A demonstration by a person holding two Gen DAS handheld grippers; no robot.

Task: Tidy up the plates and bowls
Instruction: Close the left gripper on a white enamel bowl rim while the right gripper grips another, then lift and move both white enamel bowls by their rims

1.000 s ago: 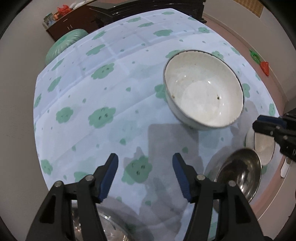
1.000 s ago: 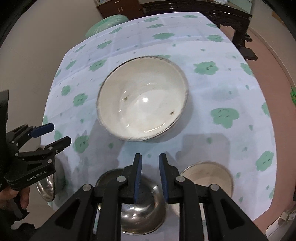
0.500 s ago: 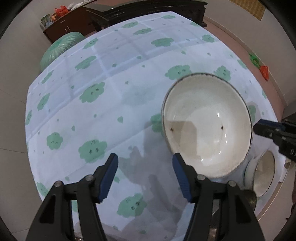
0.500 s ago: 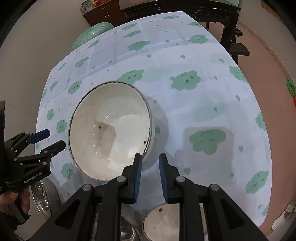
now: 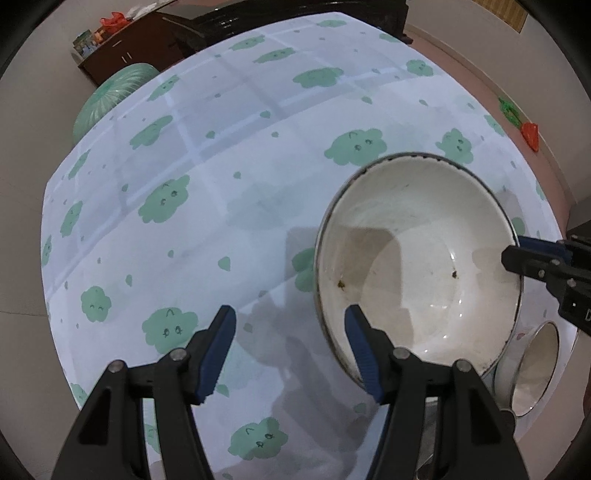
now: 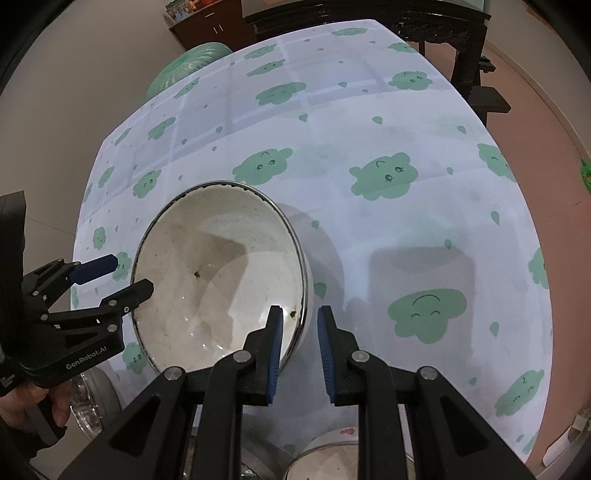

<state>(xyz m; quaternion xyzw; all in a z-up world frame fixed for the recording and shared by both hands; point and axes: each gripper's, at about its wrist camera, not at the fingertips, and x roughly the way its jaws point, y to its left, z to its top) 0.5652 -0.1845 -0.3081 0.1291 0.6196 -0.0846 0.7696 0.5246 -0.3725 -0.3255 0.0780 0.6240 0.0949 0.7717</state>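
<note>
A large white bowl (image 5: 417,280) with a dark rim and a few food specks stands on the cloud-print tablecloth (image 5: 207,221). My left gripper (image 5: 290,347) is open. Its right finger hangs over the bowl's left rim, and its left finger stays outside over the cloth. In the right wrist view the bowl (image 6: 218,280) sits low on the left. My right gripper (image 6: 300,325) has a narrow gap, and the bowl's right rim shows in that gap without touching the pads. The left gripper (image 6: 129,274) straddles the opposite rim. The right gripper (image 5: 517,254) enters from the right edge.
A small white bowl (image 5: 535,369) (image 6: 325,461) stands near the table's front edge. A steel bowl (image 6: 90,402) sits under the left gripper's body, beside a hand (image 6: 22,410). A green round cushion (image 5: 107,99) and dark wooden furniture (image 5: 258,22) lie beyond the table.
Both grippers have travelled across the table and sunk a little. The large bowl now lies at their fingertips, and the steel bowl has left the left wrist view. Neither jaw gap has changed.
</note>
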